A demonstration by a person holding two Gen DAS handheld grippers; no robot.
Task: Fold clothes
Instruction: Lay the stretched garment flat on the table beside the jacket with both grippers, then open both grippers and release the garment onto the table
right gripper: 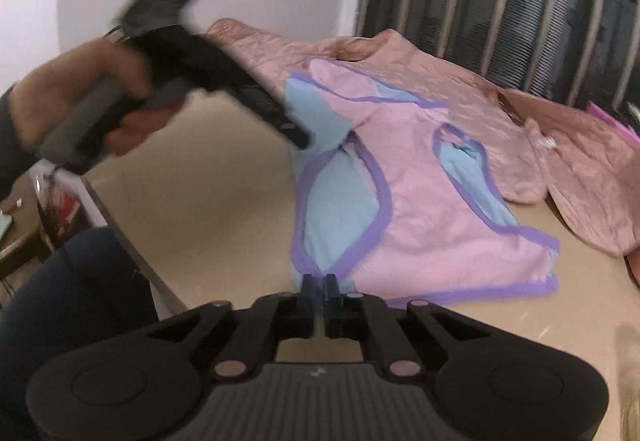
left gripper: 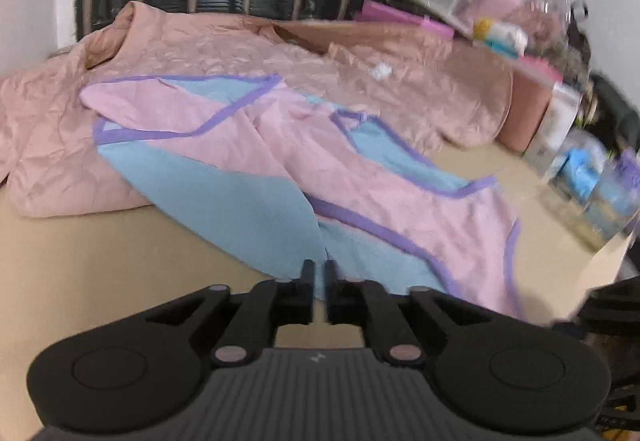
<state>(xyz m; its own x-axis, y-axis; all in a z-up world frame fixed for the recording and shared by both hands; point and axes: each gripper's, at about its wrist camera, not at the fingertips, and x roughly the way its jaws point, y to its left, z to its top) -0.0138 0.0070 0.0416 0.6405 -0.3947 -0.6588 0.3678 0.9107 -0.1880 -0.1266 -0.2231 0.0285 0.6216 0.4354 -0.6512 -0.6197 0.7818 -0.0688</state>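
Garment lies crumpled near the table front edge: pink, blue panels, purple trim; left gripper and right gripper each pinch its hem.

Pink-and-blue, purple-trimmed garment lies rumpled on table.

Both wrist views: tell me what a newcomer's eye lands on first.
The pink and blue garment with purple trim, spread on the tan table, stands out first. Behind it lies a crumpled peach quilt, partly under it. In the right wrist view, the left claw, held in a hand, reaches the garment's blue edge, while the right claw pinches its near hem.
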